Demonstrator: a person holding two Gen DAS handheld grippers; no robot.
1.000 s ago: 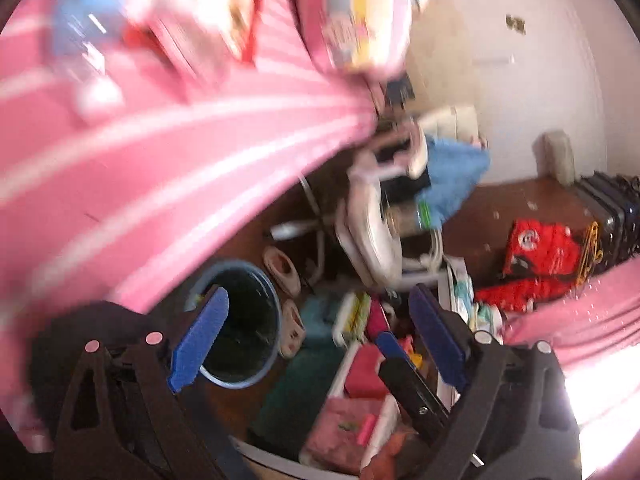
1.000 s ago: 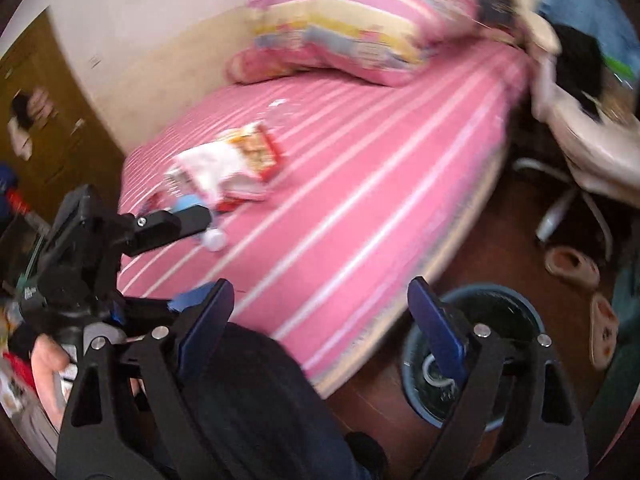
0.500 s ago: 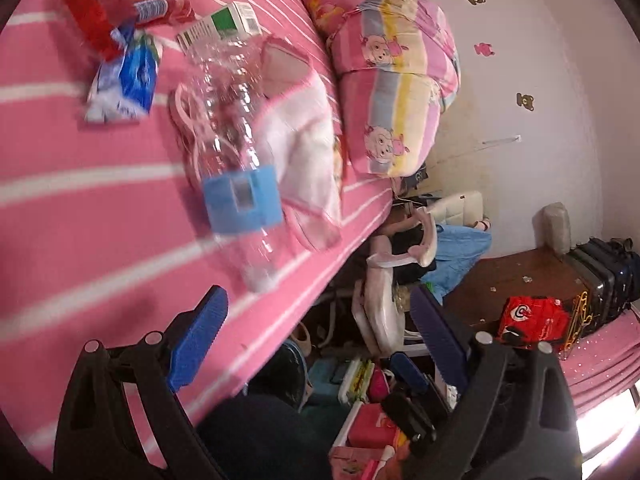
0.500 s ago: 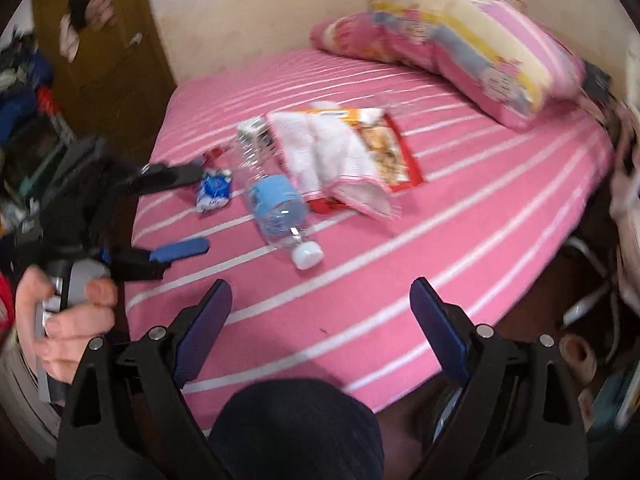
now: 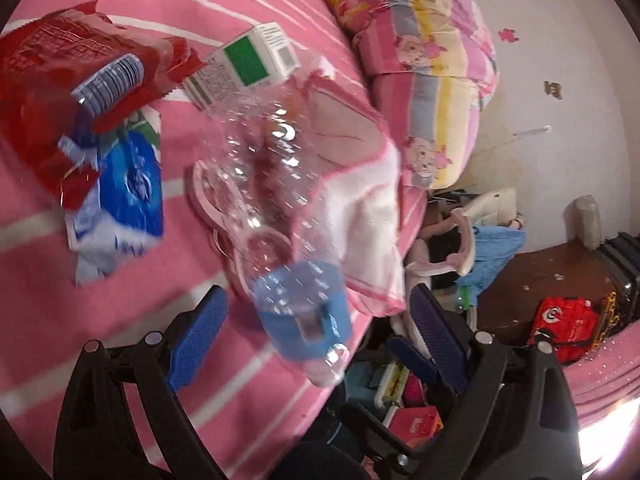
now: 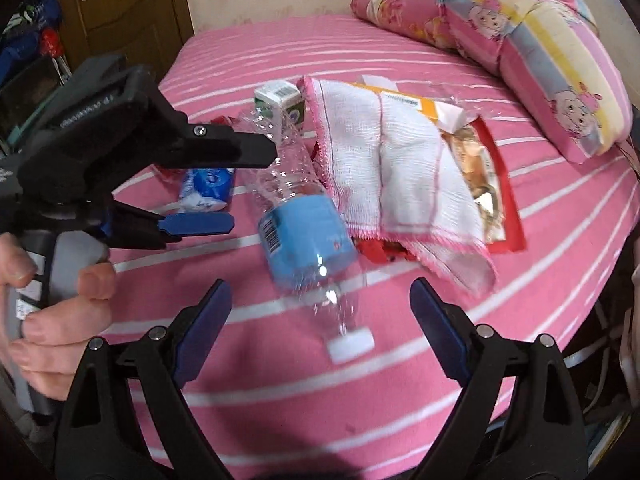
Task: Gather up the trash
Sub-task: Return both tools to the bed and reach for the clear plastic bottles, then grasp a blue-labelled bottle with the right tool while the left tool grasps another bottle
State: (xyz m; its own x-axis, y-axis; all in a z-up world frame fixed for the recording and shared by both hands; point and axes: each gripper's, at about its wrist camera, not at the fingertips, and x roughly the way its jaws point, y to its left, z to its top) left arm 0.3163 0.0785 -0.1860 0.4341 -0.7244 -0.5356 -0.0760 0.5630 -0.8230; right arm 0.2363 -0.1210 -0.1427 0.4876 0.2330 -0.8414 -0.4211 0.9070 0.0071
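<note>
A clear plastic bottle (image 5: 276, 216) with a blue label lies on the pink striped bed (image 5: 120, 320); it also shows in the right wrist view (image 6: 304, 224), white cap toward me. My left gripper (image 5: 316, 332) is open, its jaws either side of the bottle's label end, not touching. It shows from the side in the right wrist view (image 6: 248, 188). My right gripper (image 6: 320, 320) is open just short of the bottle's cap. A small white and green carton (image 5: 244, 64), a red wrapper (image 5: 44, 92), a blue wrapper (image 5: 128, 188) and an orange snack bag (image 6: 476, 168) lie around the bottle.
A white cloth with pink edging (image 6: 400, 164) lies over the snack bag beside the bottle. Pillows (image 6: 536, 44) sit at the bed's head. Beyond the bed edge are a chair (image 5: 460, 248), floor clutter (image 5: 404, 400) and a red bag (image 5: 564, 324).
Both grippers have swung from the floor and bin up to the bed and closed in on the bottle. Both stay open.
</note>
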